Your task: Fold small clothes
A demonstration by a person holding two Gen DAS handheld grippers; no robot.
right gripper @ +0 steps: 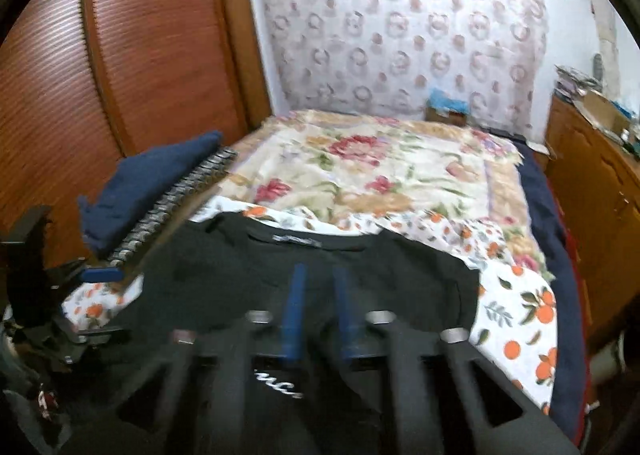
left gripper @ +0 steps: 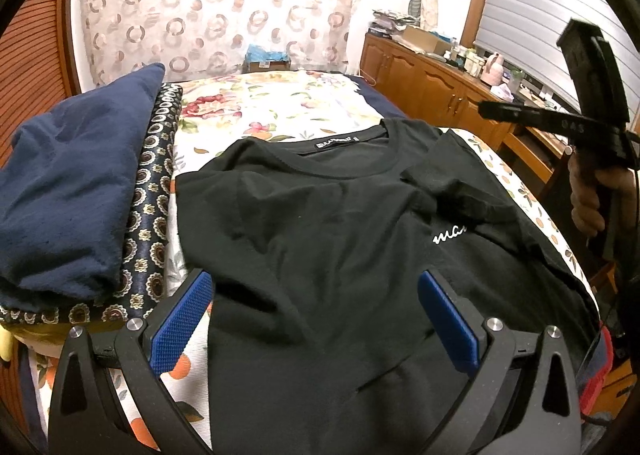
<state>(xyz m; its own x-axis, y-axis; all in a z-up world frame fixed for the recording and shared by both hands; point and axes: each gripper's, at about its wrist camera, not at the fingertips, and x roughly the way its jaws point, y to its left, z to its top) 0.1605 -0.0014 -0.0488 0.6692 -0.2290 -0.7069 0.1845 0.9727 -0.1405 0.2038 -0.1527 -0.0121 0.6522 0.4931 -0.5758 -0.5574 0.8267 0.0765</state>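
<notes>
- A black T-shirt [left gripper: 320, 239] lies face up on the bed [left gripper: 280, 103], collar toward the far end, its hem at the near edge below me.
- One sleeve [left gripper: 452, 183] is folded in over the chest, covering part of the white script [left gripper: 450, 235].
- My left tongs [left gripper: 316, 319] are spread wide over the shirt's lower half, nothing between the blue pads [left gripper: 182, 323].
- My right tongs [right gripper: 318, 319] hover above the shirt, jaws a narrow gap apart with nothing pinched.
- A folded navy garment [left gripper: 68, 191] sits on a patterned cloth [left gripper: 154, 195] along the bed's left edge.
</notes>
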